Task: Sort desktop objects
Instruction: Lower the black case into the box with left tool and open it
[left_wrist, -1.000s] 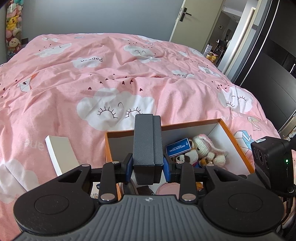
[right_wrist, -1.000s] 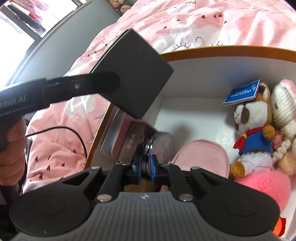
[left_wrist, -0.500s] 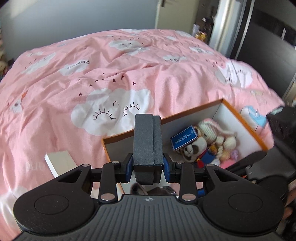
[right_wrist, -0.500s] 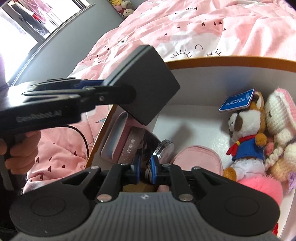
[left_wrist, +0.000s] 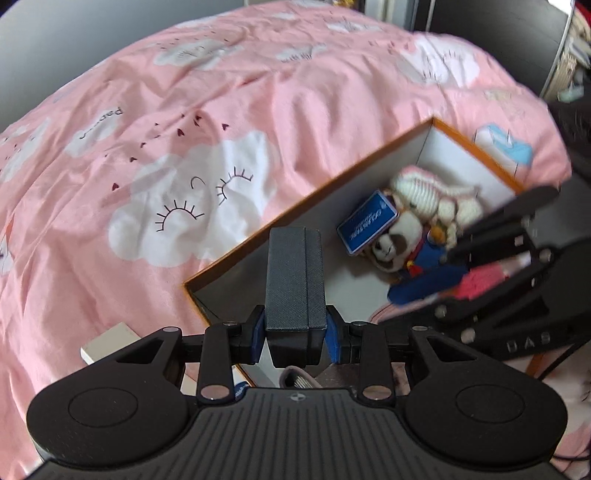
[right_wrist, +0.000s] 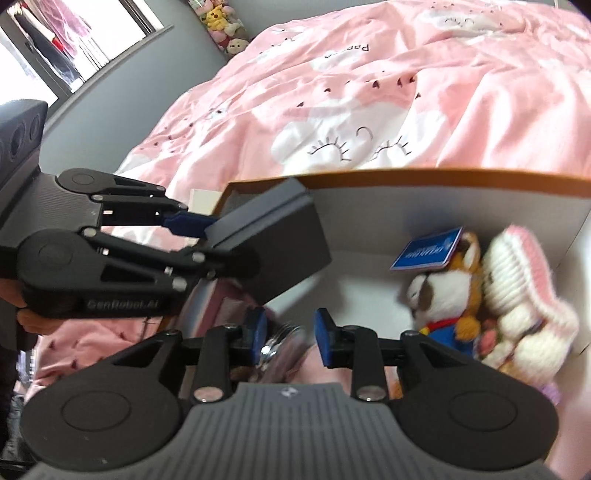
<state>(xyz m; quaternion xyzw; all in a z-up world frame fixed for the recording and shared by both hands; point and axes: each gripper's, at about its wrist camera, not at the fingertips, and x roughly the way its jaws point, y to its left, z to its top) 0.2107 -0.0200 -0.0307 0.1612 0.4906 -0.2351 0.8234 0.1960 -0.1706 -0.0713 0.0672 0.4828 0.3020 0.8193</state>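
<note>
The left gripper (left_wrist: 295, 332) was clamped on a black case (left_wrist: 294, 284), pads pressing both narrow sides, case standing upright between them and held over the near left corner of the box (left_wrist: 388, 147). The step in hand appeared to be lowering the case into that corner. To do it well, the case should be kept clear of the orange rim, brought down along the left wall, and released only once its base rests on something firm; the floor there looked crowded, so a tilted landing was a risk. A white slab (left_wrist: 110, 341) lay on the duvet (left_wrist: 184, 147) just left of the box. In the right wrist view, the case (right_wrist: 273, 236) hung above and to the left of the right gripper (right_wrist: 290, 336). The right gripper's jaws had just been opening and stood moderately apart, gripping nothing; a round metal tin (right_wrist: 277, 341) lay low between them, free of the pads. It should be withdrawn before the case descends. At the right end of the box sat a plush dog (right_wrist: 439, 299) and a knitted rabbit (right_wrist: 524, 291).
</note>
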